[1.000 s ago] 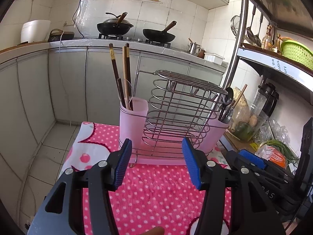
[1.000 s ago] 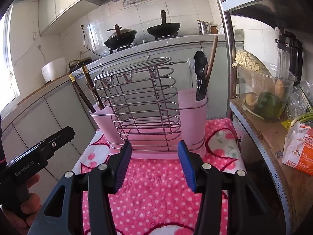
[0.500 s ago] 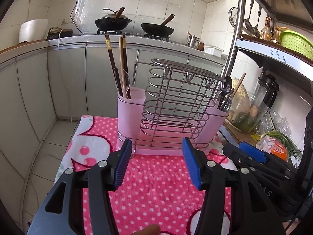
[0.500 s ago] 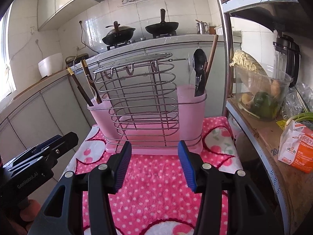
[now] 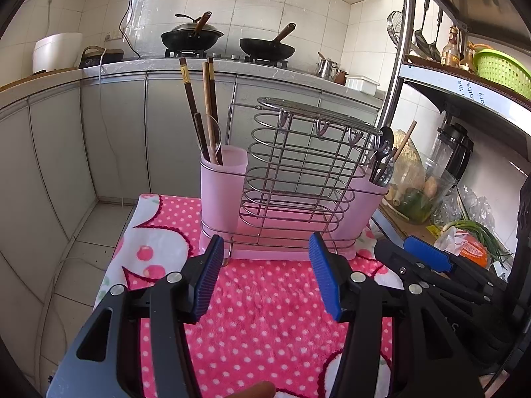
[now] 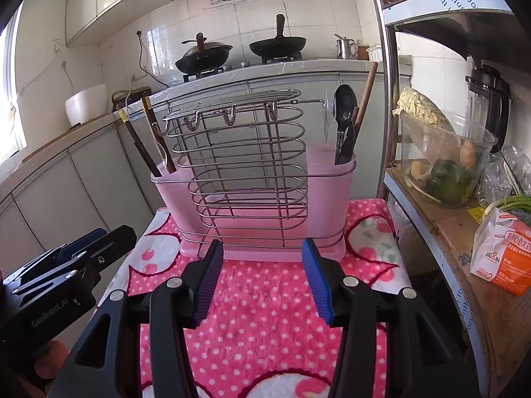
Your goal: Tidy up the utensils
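Observation:
A pink utensil holder with a wire rack (image 5: 292, 179) (image 6: 245, 179) stands on a pink polka-dot cloth (image 5: 265, 315) (image 6: 265, 305). Its left cup (image 5: 222, 192) holds dark chopsticks (image 5: 199, 112) (image 6: 146, 142) and a clear spoon. Its right cup (image 6: 328, 195) holds a black spoon (image 6: 343, 116) (image 5: 381, 152), a black fork and a wooden handle. My left gripper (image 5: 264, 265) is open, empty, just short of the holder. My right gripper (image 6: 260, 265) is likewise open and empty in front of it. Each gripper shows at the edge of the other's view.
A metal shelf on the right carries a glass bowl of vegetables (image 6: 441, 162), a blender (image 6: 488, 106), a carton (image 6: 501, 258) and green onions (image 5: 478, 235). Behind are grey cabinets and a counter with two woks (image 5: 190, 38). Tiled floor drops off at the left.
Both views have pulled back slightly from the holder, so it looks a little smaller and higher. Neither gripper's jaws changed; both stay open and empty.

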`<move>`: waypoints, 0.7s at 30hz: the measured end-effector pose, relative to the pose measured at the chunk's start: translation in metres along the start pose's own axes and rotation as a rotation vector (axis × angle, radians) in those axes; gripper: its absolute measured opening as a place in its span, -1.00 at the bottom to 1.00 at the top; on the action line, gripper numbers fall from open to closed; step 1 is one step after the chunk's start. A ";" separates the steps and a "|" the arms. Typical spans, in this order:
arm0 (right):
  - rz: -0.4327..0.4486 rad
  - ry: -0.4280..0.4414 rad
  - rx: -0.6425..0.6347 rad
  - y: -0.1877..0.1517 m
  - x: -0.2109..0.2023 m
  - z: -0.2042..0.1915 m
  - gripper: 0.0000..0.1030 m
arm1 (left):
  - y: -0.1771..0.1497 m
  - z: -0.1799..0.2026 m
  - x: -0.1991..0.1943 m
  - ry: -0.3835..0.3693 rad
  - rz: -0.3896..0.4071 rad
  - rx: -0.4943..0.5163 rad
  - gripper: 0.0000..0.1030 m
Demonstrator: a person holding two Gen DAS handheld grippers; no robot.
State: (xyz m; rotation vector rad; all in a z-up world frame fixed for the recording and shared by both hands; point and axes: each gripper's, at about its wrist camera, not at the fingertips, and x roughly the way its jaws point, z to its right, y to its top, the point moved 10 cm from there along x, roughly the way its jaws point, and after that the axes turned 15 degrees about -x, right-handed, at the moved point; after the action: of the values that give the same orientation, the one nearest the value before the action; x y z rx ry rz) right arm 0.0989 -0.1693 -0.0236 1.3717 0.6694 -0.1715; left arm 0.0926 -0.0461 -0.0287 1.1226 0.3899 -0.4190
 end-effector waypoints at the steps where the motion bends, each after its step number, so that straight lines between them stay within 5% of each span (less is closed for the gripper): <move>1: -0.001 0.000 0.000 0.000 0.000 0.000 -0.05 | 0.000 0.000 0.000 -0.001 -0.001 0.000 0.05; 21: -0.011 -0.013 0.012 -0.002 0.004 0.006 -0.05 | -0.001 -0.003 0.002 0.010 -0.004 -0.001 0.05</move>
State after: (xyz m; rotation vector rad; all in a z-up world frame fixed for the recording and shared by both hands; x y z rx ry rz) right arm 0.1033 -0.1738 -0.0272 1.3780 0.6658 -0.1931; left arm 0.0938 -0.0439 -0.0318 1.1239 0.4014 -0.4169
